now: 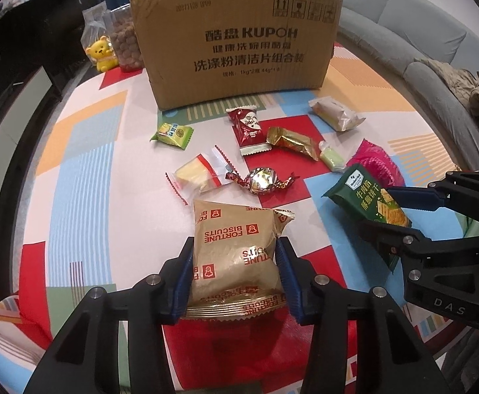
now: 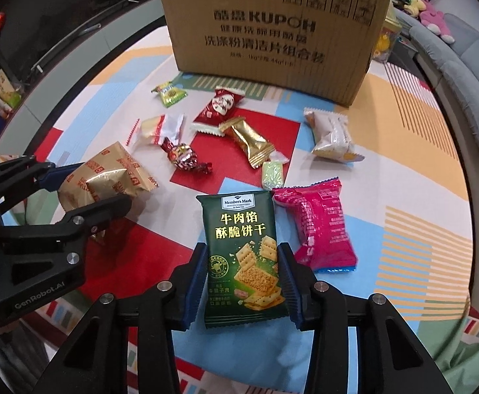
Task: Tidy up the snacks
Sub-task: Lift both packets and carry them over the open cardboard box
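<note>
My left gripper [image 1: 234, 244] is shut on a gold Fortune Biscuits packet [image 1: 233, 223], its blue pads pressing both sides. My right gripper [image 2: 242, 249] is shut on a green Member's Mark biscuit packet [image 2: 239, 223]. Each view shows the other gripper beside it, holding its packet just above the patterned tablecloth [image 1: 108, 197]. An open cardboard box [image 1: 236, 46] stands at the back of the table. Between the box and the grippers lie loose snacks: a red packet [image 1: 247, 126], a gold bar [image 1: 292, 141], a round foil candy [image 1: 262, 180] and a pink packet [image 2: 321, 226].
A small green packet [image 1: 172, 133], a clear-wrapped yellow snack [image 1: 196, 174] and a white pastry packet [image 2: 331, 134] also lie on the cloth. A yellow bear toy [image 1: 100, 54] and a jar of brown balls [image 1: 124, 39] stand left of the box. A grey sofa [image 1: 420, 39] runs along the right.
</note>
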Motion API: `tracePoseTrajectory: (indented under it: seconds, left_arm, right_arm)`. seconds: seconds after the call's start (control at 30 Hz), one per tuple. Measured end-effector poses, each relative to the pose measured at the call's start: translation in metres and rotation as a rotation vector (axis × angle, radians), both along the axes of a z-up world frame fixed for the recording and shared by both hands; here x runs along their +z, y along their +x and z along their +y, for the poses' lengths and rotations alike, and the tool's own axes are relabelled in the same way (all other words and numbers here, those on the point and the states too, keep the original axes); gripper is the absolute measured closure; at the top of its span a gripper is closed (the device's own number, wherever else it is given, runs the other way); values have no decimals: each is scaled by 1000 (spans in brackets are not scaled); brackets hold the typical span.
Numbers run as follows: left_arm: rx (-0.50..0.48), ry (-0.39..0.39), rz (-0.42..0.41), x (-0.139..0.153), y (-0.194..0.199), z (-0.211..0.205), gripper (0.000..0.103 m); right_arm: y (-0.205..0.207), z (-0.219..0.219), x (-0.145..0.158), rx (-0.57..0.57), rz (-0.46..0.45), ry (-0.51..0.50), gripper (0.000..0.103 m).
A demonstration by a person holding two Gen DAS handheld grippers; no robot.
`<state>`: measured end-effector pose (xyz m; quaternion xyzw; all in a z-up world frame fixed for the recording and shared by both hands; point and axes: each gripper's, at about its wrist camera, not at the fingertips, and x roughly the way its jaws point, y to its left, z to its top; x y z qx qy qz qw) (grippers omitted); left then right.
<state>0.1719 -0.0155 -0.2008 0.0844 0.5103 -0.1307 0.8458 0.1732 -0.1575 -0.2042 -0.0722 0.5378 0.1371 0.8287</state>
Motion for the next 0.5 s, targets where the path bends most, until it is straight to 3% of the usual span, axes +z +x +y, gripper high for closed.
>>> tracePoseTrajectory:
  seconds: [0.5]
  left_arm:
    - [40,27,-24,25,-9,-1,56]
  right_arm:
    - [-10,-4,32,4,-65,26,60]
